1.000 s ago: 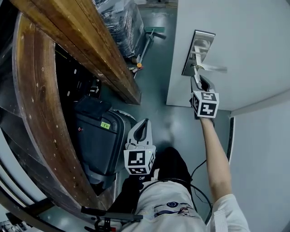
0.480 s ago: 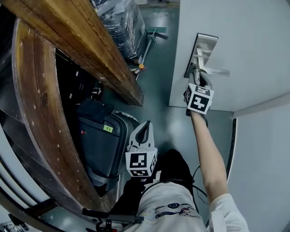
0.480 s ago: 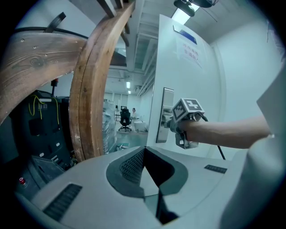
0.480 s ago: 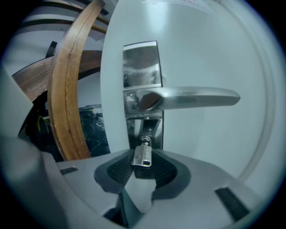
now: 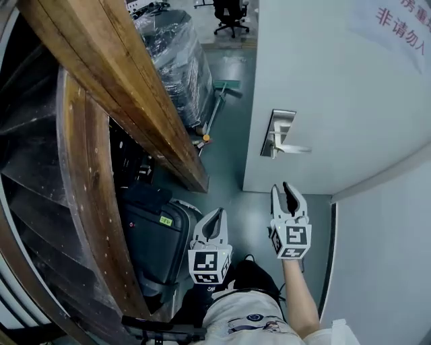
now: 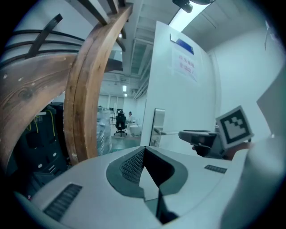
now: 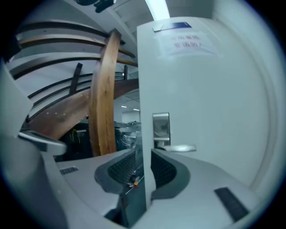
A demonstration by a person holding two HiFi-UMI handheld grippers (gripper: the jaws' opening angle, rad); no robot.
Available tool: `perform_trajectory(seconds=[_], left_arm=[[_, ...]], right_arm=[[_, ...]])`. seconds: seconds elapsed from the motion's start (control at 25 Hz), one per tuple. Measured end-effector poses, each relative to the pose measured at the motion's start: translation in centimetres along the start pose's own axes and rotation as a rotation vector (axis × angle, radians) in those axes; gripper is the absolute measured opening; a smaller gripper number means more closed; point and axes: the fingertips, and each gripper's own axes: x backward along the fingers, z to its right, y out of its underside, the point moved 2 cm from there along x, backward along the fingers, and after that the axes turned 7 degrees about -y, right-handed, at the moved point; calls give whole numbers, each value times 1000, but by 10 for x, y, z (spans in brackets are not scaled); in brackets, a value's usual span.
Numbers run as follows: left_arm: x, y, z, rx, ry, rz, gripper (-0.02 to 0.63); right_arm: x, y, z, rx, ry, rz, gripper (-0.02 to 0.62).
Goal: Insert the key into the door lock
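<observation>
The white door (image 5: pixel 337 81) stands at the right with a silver lock plate (image 5: pixel 278 133) and lever handle (image 5: pixel 295 148). My right gripper (image 5: pixel 283 191) hovers below the handle, well apart from it. Its jaws are open with nothing between them. In the right gripper view the lock plate (image 7: pixel 161 127) and handle (image 7: pixel 177 148) lie straight ahead past the open gripper (image 7: pixel 143 162). My left gripper (image 5: pixel 214 217) hangs lower left, shut and empty; its tips meet in the left gripper view (image 6: pixel 144 150). No key shows in either gripper, and at the lock it is too small to tell.
A curved wooden stair beam (image 5: pixel 121 87) fills the left. Under it stands a black suitcase (image 5: pixel 156 232). A plastic-wrapped stack (image 5: pixel 172 60) and a floor tool (image 5: pixel 217 94) lie beyond the door's edge, with an office chair (image 5: pixel 231 13) further off.
My right gripper has drawn back from the lock plate toward the person, and its jaws now stand apart. The head view has lifted, showing more of the door. The left gripper has barely moved.
</observation>
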Motion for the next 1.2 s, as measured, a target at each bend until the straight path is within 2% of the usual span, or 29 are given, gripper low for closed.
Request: perform_trajectory(seconds=[0.04,0.08,0.2,0.36,0.64,1.2], left_arm=[[-2,-21,8,-5,24,31,5],[-2,-41,16,-10,45,58,5],[12,-84,37,-26,84,107,5],[18,-111,52,-48,105,160,5],[13,-127,58,-63,120,200,5],[5,-133,57,-76,127,216,5]], right_arm=[[16,-22,-9,33,-2,27,89],[31,-41,-18,63,0,48,6],[68,-79,-38,44,-15,85,6],[83,-107,-41,21,3,139,6],[81,-127,-43,37,-8,174,6],[75,-133,-41,35,4,191,6]])
